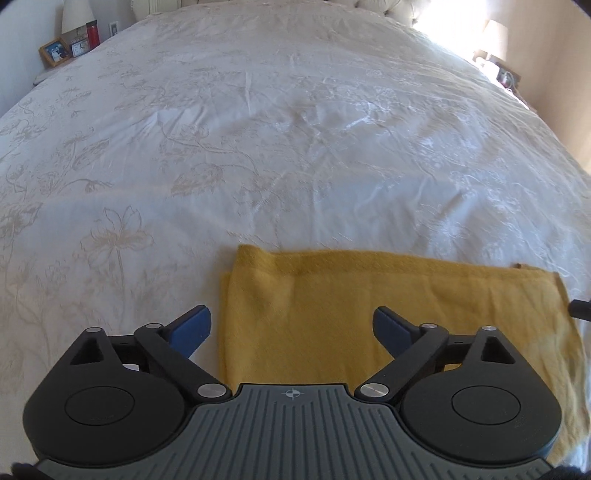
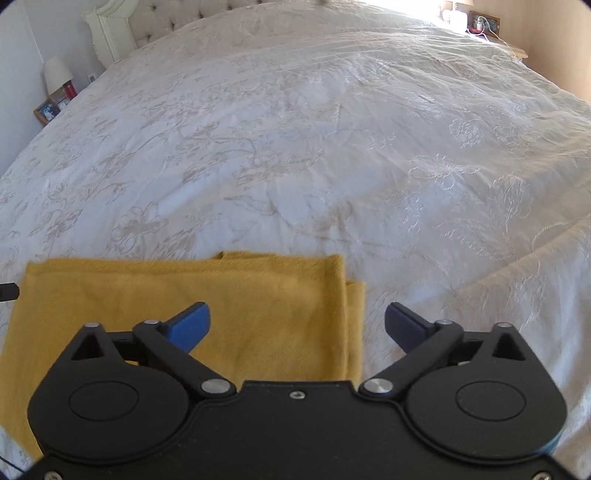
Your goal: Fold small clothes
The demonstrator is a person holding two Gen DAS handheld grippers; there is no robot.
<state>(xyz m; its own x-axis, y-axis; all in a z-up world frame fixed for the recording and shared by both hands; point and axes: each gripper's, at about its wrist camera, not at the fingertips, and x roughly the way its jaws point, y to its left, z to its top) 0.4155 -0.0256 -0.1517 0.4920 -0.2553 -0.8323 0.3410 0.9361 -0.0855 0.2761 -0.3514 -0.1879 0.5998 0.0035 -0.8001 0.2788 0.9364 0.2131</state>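
Observation:
A mustard-yellow cloth point(image 1: 369, 291) lies folded flat on the white bedspread point(image 1: 258, 147), near the bed's front edge. It also shows in the right wrist view point(image 2: 184, 291). My left gripper point(image 1: 291, 325) is open and empty, above the cloth's left end, with its left finger over the bedspread. My right gripper point(image 2: 297, 321) is open and empty, above the cloth's right end, with its right finger over the bedspread point(image 2: 332, 147). A bit of the other gripper shows at the edge of each view.
A nightstand with a lamp point(image 1: 75, 16), a red bottle, a clock and a framed photo point(image 1: 54, 51) stands at the far left. Another nightstand with a lamp point(image 1: 495, 35) stands at the far right. A tufted headboard point(image 2: 177, 14) is at the back.

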